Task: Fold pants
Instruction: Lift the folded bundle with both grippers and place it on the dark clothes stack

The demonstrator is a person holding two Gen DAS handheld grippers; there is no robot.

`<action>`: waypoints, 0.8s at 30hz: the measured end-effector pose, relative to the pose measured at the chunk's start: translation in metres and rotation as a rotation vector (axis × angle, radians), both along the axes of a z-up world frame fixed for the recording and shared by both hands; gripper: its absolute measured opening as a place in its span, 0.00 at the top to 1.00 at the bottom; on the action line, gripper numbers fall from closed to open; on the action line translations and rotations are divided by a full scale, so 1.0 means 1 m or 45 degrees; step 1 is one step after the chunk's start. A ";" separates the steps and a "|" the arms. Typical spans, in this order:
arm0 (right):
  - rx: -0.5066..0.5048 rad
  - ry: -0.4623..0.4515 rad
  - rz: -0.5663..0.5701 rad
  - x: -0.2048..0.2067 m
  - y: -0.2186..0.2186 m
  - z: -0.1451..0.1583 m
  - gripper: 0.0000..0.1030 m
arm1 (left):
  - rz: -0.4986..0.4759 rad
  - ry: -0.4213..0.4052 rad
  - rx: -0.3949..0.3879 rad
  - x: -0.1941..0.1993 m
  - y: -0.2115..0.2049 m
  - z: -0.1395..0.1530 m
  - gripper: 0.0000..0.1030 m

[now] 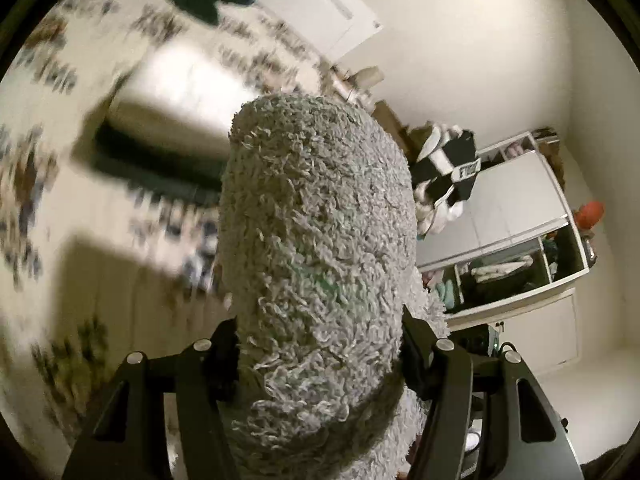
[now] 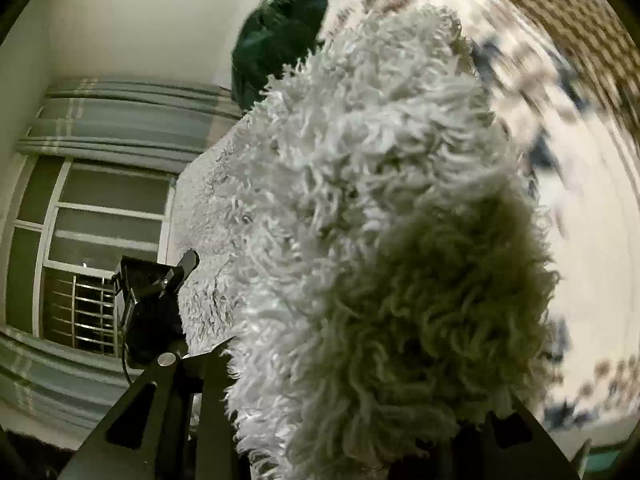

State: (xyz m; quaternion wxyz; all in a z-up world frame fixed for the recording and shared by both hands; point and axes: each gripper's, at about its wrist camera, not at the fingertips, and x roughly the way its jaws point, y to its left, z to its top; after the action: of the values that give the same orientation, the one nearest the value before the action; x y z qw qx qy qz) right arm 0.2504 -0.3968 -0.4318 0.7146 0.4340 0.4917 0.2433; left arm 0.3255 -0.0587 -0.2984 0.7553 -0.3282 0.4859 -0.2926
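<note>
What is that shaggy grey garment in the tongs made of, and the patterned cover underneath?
The pants look like thick fleece or chenille: curly, matte loops all over, pale grey-white. The bed cover seems a smooth woven cloth, cream with a printed floral pattern, though blur hides its weave. The left tongs look like hard matte black plastic with metal pins.

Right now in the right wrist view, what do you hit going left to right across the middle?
Striped curtain → window → left hand-held gripper → fluffy white pants bunched in the right hand-held gripper → floral bedsheet. The dark green garment sits higher, so it is left out.
</note>
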 end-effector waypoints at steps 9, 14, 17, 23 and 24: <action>-0.044 -0.074 -0.103 0.196 0.030 0.050 0.68 | 0.017 -0.078 -0.001 0.186 0.032 0.029 0.43; -0.055 -0.030 -0.118 0.299 0.046 0.025 0.68 | 0.037 -0.050 0.021 0.278 0.054 -0.007 0.42; -0.099 0.007 -0.129 0.337 0.052 -0.001 0.68 | 0.040 0.033 0.099 0.319 0.064 -0.047 0.42; -0.227 0.182 -0.060 0.378 0.073 -0.047 0.52 | 0.014 0.131 0.259 0.344 0.077 -0.106 0.38; -0.233 0.192 -0.055 0.376 0.073 -0.049 0.46 | 0.014 0.132 0.260 0.343 0.078 -0.108 0.37</action>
State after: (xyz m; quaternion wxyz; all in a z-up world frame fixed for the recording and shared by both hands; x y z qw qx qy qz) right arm 0.6261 -0.3240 -0.4810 0.7174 0.3943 0.5548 0.1487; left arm 0.6687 0.0196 -0.4068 0.7602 -0.2669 0.5500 -0.2201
